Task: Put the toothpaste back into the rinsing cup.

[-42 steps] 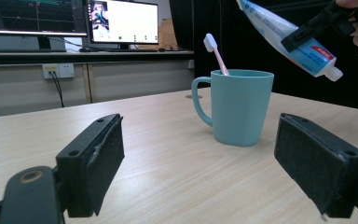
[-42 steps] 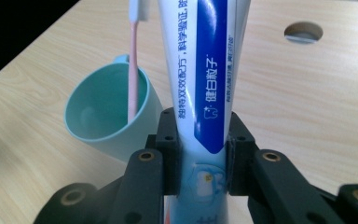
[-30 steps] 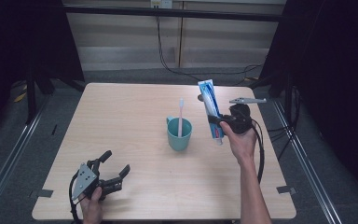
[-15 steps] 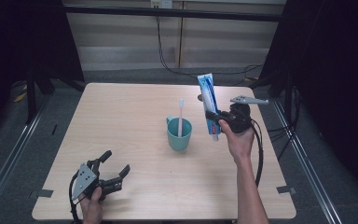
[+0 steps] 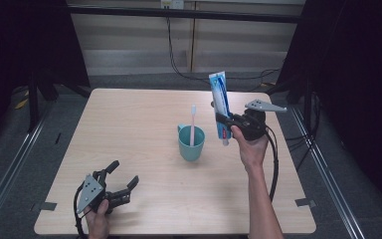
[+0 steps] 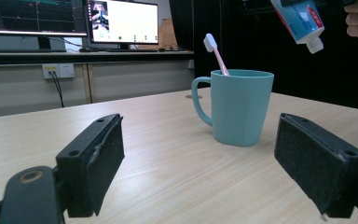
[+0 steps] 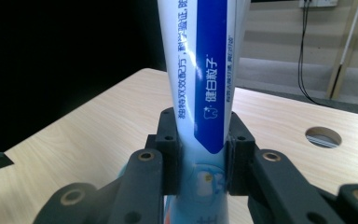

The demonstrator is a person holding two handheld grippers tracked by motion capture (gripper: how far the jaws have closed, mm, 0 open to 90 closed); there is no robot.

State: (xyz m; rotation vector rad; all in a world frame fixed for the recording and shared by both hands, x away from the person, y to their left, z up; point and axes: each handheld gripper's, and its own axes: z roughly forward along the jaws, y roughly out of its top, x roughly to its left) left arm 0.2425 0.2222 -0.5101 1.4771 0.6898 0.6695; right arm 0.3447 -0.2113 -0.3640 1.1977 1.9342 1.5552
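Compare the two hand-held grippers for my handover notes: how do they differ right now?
The right hand-held gripper is raised off the table and shut on the toothpaste tube; the left hand-held gripper sits low near the table's front edge, jaws open and empty. Both are black, each held in one hand.

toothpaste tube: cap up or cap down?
Cap down. The toothpaste tube stands nearly upright in the right gripper, its white cap at the bottom, flat crimped end on top.

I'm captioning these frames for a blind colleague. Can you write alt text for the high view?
A person's right gripper holds a blue and white toothpaste tube upright, cap down, just right of a teal mug with a pink toothbrush standing in it. The left gripper rests open near the wooden table's front left corner.
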